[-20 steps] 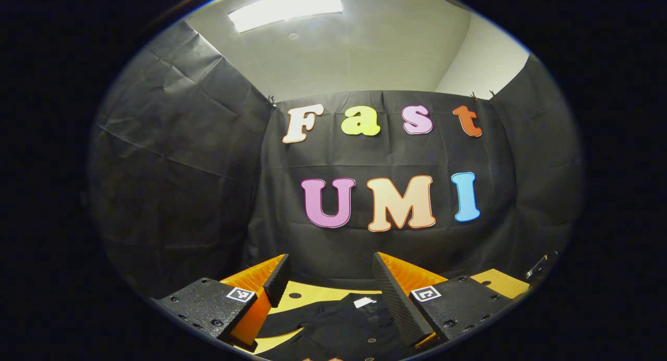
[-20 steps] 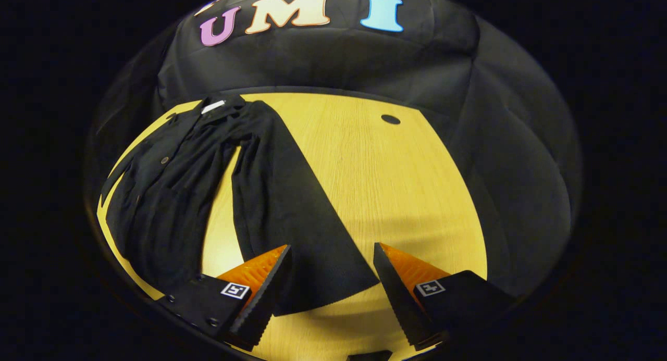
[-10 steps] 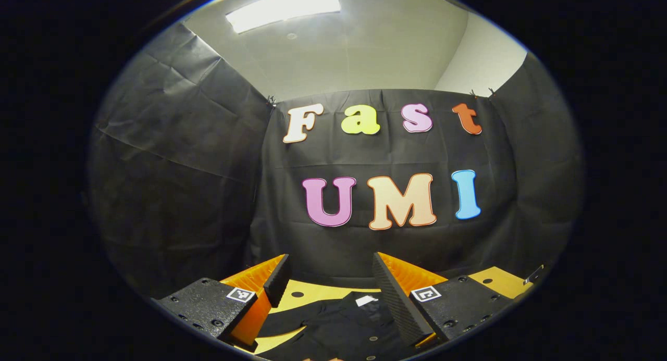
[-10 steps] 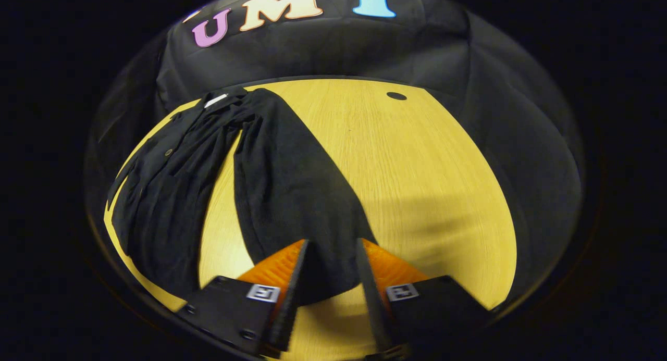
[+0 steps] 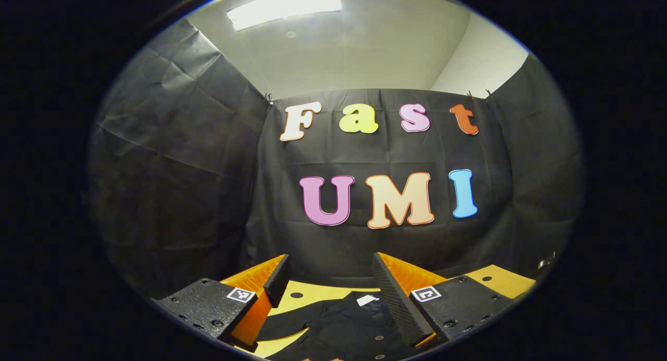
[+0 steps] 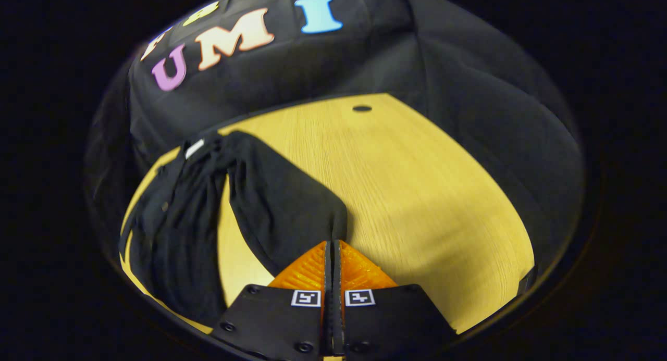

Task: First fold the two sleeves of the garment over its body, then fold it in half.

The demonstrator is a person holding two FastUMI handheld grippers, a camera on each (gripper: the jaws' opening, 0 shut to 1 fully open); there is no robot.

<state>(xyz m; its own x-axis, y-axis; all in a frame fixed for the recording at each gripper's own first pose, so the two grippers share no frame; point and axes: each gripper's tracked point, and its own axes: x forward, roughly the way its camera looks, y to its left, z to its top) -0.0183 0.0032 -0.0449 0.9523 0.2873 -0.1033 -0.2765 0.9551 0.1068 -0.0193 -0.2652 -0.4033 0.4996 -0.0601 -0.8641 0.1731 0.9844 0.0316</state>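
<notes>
Change: the right gripper (image 6: 332, 246) has gone from wide apart a second ago, through half-closed, to fingers pressed together on the cuff end of the sleeve (image 6: 284, 204); that cuff end now bunches up between them where it lay flat before. The left gripper (image 5: 330, 270) has barely shifted over the same second.

Right gripper: in the right gripper view the two fingers meet with only a thin dark seam between them, and the sleeve's black cloth runs straight into that seam. They pinch the sleeve.

Left gripper: in the left gripper view its fingers stand wide apart with nothing between them. It is held level above the table (image 5: 503, 278), looking at the booth's back wall.

Garment: a black shirt (image 6: 177, 231) lying on the yellow wooden table. In the right gripper view its body lies along the left side, collar towards the far edge, a white tag (image 6: 194, 148) at the neck.

Sleeve: it fans out from the shoulder near the collar towards the right gripper, with a wedge of bare table between it and the body.

Left gripper view of the shirt: the collar, white tag and small buttons (image 5: 376, 338) lie below and between the open fingers, close to the far edge.

Table: a small dark round hole (image 6: 361, 108) lies near the far edge, well apart from the shirt.
</notes>
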